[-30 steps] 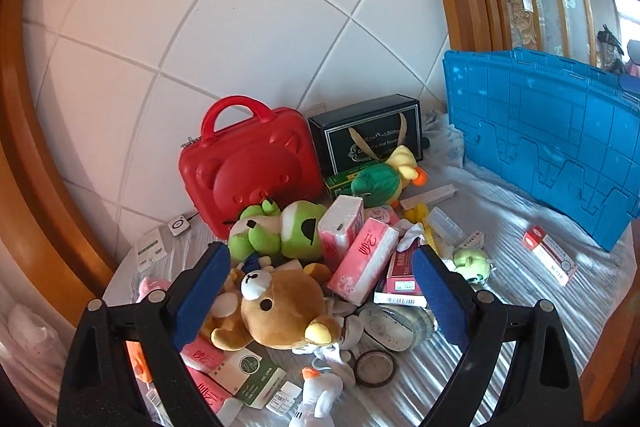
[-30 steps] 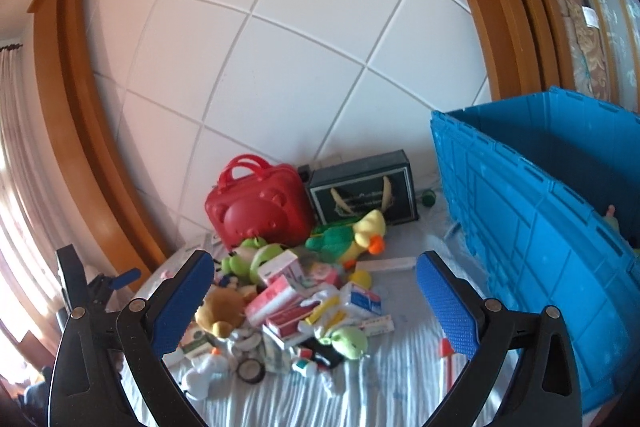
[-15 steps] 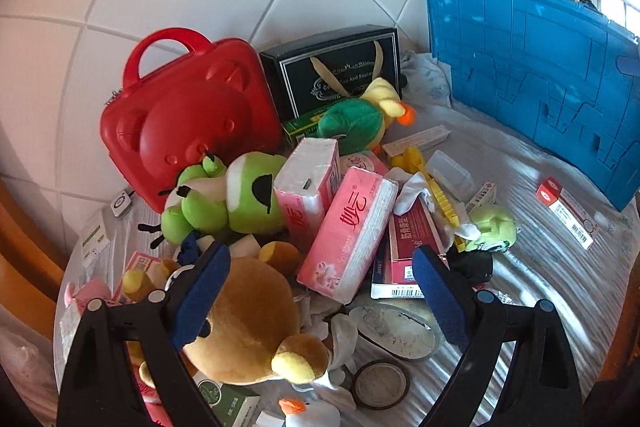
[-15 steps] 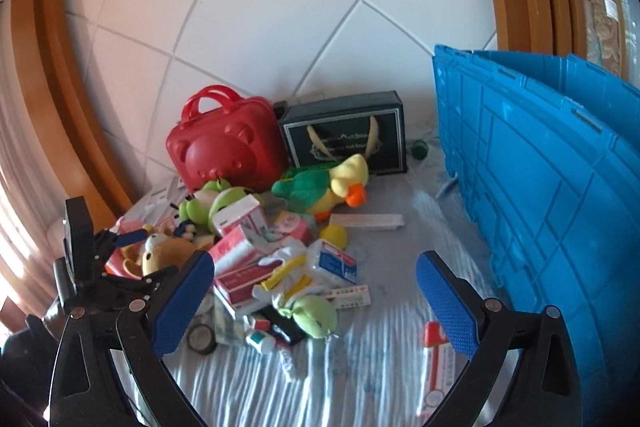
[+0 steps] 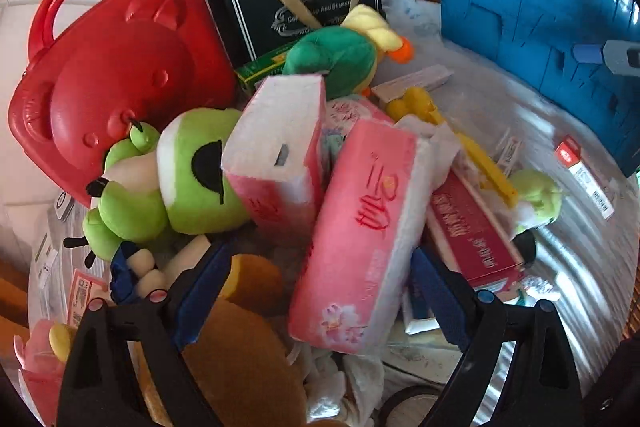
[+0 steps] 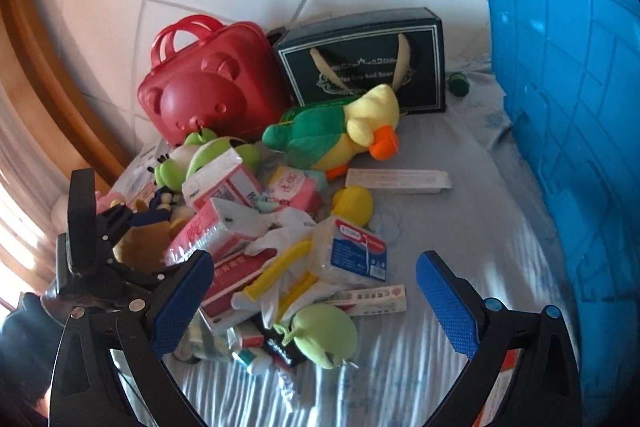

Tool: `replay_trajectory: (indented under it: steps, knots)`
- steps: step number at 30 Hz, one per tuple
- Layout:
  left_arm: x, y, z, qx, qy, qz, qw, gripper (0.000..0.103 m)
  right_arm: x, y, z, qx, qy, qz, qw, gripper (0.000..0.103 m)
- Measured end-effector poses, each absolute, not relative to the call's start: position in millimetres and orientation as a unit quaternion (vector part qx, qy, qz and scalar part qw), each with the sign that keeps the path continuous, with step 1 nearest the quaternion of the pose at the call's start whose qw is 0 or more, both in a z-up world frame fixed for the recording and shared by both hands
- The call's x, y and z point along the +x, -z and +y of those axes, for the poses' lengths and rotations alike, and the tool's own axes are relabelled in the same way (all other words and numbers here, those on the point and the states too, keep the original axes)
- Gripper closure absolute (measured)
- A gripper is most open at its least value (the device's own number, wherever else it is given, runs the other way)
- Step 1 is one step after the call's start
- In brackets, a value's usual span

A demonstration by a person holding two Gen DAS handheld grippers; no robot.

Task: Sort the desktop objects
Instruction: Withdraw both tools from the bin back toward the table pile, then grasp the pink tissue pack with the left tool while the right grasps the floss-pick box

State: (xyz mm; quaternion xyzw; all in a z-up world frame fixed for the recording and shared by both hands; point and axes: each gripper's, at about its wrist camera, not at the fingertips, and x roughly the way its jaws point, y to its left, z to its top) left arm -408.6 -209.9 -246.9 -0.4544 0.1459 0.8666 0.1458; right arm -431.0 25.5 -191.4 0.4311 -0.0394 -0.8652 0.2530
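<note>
As the left gripper (image 5: 316, 291) hung spread wide over the heap, a pink tissue pack (image 5: 360, 231) lay between its blue pads.

The pack leaned at centre frame against a second tissue pack (image 5: 280, 163), a brown plush bear (image 5: 240, 339) at lower left. A clean grip probably called for squaring the pads on its long sides, clear of the bear; contact was hard to judge. The right gripper (image 6: 316, 303) was also agape, empty, near the blue crate (image 6: 568, 107) at right.
</note>
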Motion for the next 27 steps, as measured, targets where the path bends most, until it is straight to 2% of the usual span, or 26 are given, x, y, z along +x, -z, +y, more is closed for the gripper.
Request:
replay_trajectory:
  steps: [3, 6, 10, 12, 14, 22, 25, 27]
  knots:
    - [-411, 253, -211, -0.465, -0.859, 0.136, 0.166, 0.010, -444, 205, 21, 0.448, 0.855, -0.035, 0.258, 0.000]
    - [-409, 261, -201, -0.464, -0.855, 0.161, 0.168, 0.010, -451, 219, 20, 0.466, 0.847, -0.033, 0.254, 0.000]
    - [-415, 266, -193, -0.472, -0.855, 0.133, 0.166, 0.010, -465, 243, 19, 0.488, 0.838, -0.032, 0.243, 0.000]
    - [-417, 269, -190, -0.477, -0.853, 0.115, 0.176, 0.019, -477, 257, 15, 0.504, 0.829, -0.030, 0.240, 0.000]
    - [-415, 270, -189, -0.476, -0.854, 0.110, 0.181, 0.020, -489, 271, 12, 0.515, 0.821, -0.029, 0.242, 0.000]
    - [-415, 269, -187, -0.476, -0.855, 0.107, 0.178, 0.021, -528, 322, 21, 0.575, 0.758, -0.117, 0.287, 0.001]
    - [-415, 269, -186, -0.475, -0.855, 0.106, 0.178, 0.021, -536, 337, 28, 0.593, 0.729, -0.166, 0.299, 0.011]
    - [-417, 270, -187, -0.476, -0.855, 0.103, 0.178, 0.021, -540, 342, 32, 0.594, 0.724, -0.189, 0.297, 0.012]
